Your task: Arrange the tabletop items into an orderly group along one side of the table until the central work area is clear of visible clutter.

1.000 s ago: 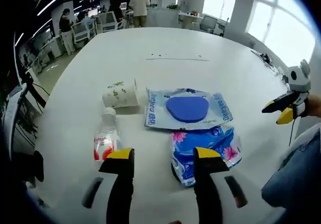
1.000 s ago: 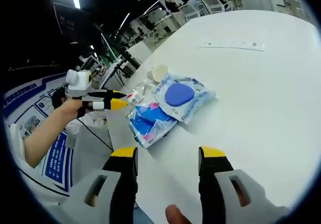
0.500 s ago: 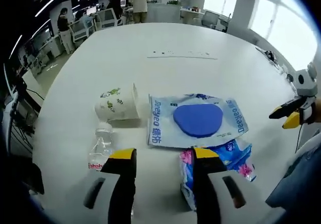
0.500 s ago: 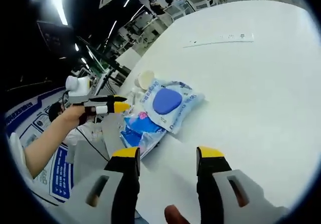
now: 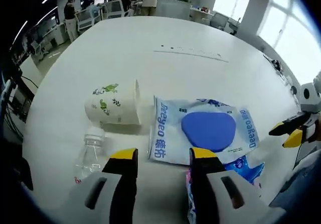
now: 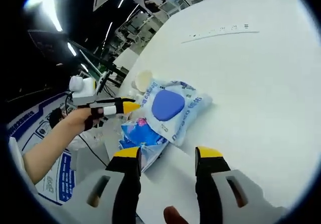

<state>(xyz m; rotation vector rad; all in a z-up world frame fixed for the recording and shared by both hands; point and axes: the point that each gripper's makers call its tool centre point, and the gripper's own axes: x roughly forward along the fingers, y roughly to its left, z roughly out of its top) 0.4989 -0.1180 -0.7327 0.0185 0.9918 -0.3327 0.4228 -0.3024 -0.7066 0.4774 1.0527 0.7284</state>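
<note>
White round table (image 5: 150, 38), four items bunched near its close edge, both grippers above, holding nothing.

Landmark: flat blue-and-white wipes pack with a blue oval lid (image 5: 203, 131) (image 6: 173, 108). Left gripper view: long axis runs across, lid side up. White paper cup with green leaf print (image 5: 113, 108) lies on its side just left of the pack, mouth toward it. Clear plastic bottle with red label (image 5: 90, 153) lies in front of the cup, cap toward the cup. Blue floral tissue packet (image 5: 241, 171) (image 6: 138, 136) touches the pack's near edge, partly behind the left gripper (image 5: 161, 156), jaws spread wide. Far side of the pack: bare tabletop out to a thin strip. Right gripper (image 6: 165, 153), jaws parted, sits over bare table beside the pack; table edge close behind the items.
</note>
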